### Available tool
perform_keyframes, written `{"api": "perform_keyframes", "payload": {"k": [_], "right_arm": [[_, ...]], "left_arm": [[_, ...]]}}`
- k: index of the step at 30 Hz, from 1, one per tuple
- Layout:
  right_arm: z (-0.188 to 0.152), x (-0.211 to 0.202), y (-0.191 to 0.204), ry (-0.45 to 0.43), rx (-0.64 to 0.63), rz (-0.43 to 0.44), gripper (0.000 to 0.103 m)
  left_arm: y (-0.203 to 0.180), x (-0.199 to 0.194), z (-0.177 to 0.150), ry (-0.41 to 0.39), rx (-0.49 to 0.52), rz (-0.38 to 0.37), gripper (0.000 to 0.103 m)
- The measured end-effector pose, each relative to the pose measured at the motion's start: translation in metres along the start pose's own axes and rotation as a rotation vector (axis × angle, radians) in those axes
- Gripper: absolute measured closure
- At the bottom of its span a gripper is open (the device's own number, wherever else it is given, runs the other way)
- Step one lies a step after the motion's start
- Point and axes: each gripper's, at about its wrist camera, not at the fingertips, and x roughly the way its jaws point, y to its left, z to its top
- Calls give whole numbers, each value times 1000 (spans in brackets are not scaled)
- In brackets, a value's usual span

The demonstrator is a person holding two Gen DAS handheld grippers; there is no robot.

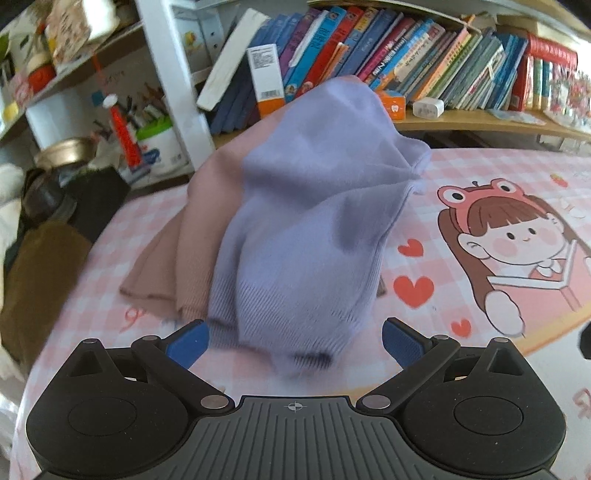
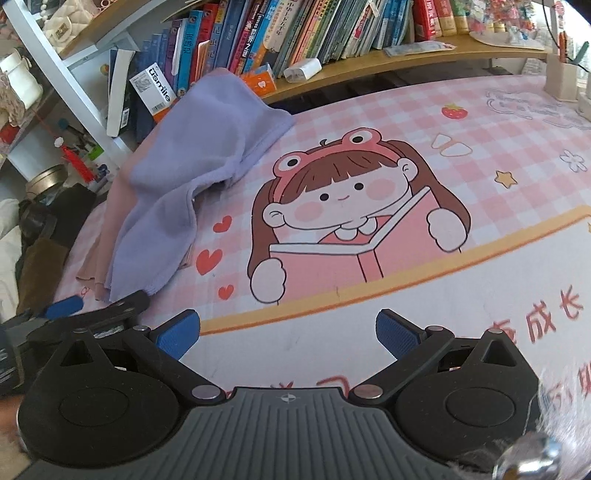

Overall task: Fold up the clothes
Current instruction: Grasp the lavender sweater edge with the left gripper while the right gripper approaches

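A lilac knit garment lies heaped on a pink garment on the left part of the table. Its near hem reaches down between the blue pads of my left gripper, which is open; nothing is pinched. In the right wrist view the lilac garment and the pink one under it lie far left, with the left gripper at their near edge. My right gripper is open and empty, over the bare mat to the right of the clothes.
A pink checked table mat with a cartoon girl print covers the table. A wooden shelf of books runs along the back. A white shelf post, tins and dark clothing crowd the left edge.
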Motion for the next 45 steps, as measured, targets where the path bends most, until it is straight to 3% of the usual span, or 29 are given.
{"api": "perform_keyframes", "payload": {"k": [4, 7, 9, 11, 12, 14, 16, 18, 19, 24, 27, 30, 32, 33, 34, 38, 41, 43, 45], "right_arm": [[8, -1, -10, 0, -10, 5, 0], [10, -5, -21, -5, -3, -2, 0], [11, -9, -29, -7, 7, -9, 0], [11, -13, -36, -10, 15, -14, 0], [11, -15, -39, -12, 16, -11, 0], [11, -20, -43, -20, 15, 2, 1], [11, -24, -46, -25, 14, 22, 2], [11, -26, -48, -25, 13, 42, 2], [11, -27, -49, -24, 12, 53, 2], [13, -28, -49, -21, 3, 115, 2], [14, -27, -48, -14, -1, 148, 2], [15, -29, -47, -1, 5, 169, 2], [13, -36, -50, -16, 9, 173, 2], [13, -39, -53, -25, 15, 163, 2], [12, -42, -56, -33, 22, 152, 2], [7, -54, -72, -50, 82, 103, 2], [4, -60, -81, -62, 118, 77, 2], [2, -65, -85, -74, 131, 66, 2], [0, -69, -88, -82, 142, 62, 2]], "left_arm": [[-15, 16, 9, -11, 26, 35, 2], [-21, 25, 15, -40, 32, 102, 2], [-20, 32, 18, -52, 19, 143, 7], [-19, 38, 20, -51, 13, 171, 20], [-18, 40, 21, -50, 11, 184, 36], [-17, 46, 22, -48, 6, 210, 50], [-16, 50, 24, -44, 8, 230, 83], [-15, 47, 21, -48, 13, 232, 99], [-14, 43, 20, -54, 6, 216, 101], [-22, 12, 17, -102, 27, 135, 101], [-34, -5, 16, -134, 63, 100, 92], [-46, -22, 16, -165, 100, 64, 91], [-60, -14, 19, -148, 154, 66, 74], [-68, -9, 21, -143, 178, 73, 54], [-76, -5, 24, -146, 199, 76, 41], [-106, 14, 35, -165, 310, 70, 40], [-131, 35, 35, -166, 459, 201, 39], [-136, 48, 35, -168, 511, 272, 39], [-131, 58, 35, -150, 514, 296, 41]]}}
